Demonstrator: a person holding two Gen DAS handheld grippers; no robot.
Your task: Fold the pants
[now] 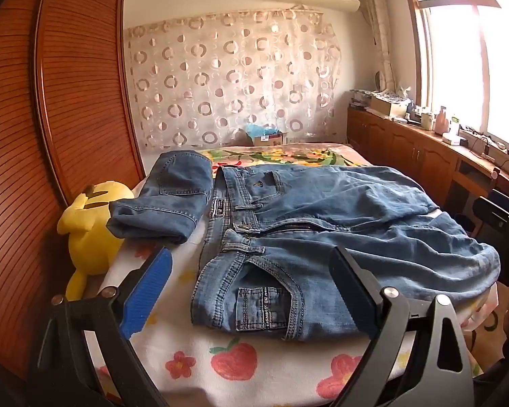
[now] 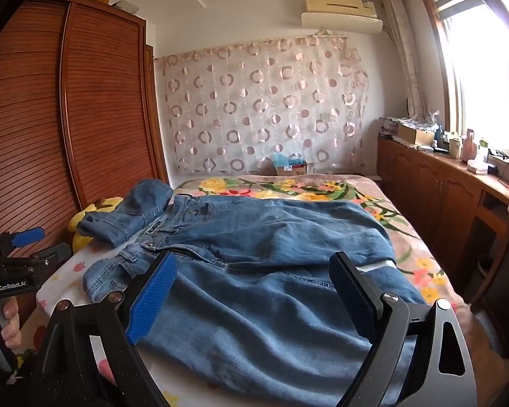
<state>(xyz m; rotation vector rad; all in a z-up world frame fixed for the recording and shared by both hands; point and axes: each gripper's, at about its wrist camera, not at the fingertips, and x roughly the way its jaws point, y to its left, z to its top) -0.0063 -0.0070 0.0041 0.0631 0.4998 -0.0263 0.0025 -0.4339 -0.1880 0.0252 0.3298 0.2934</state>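
blue jeans [image 1: 322, 224] | spread flat on bed (front up) | unfolded

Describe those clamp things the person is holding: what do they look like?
Each black two-finger gripper, left gripper and right gripper, has angular plastic linkages with silver rivets and ribbed blue finger pads. The left one, seen from the right camera, carries white "GenRobot.AI" lettering above a grey handle in a bare hand.
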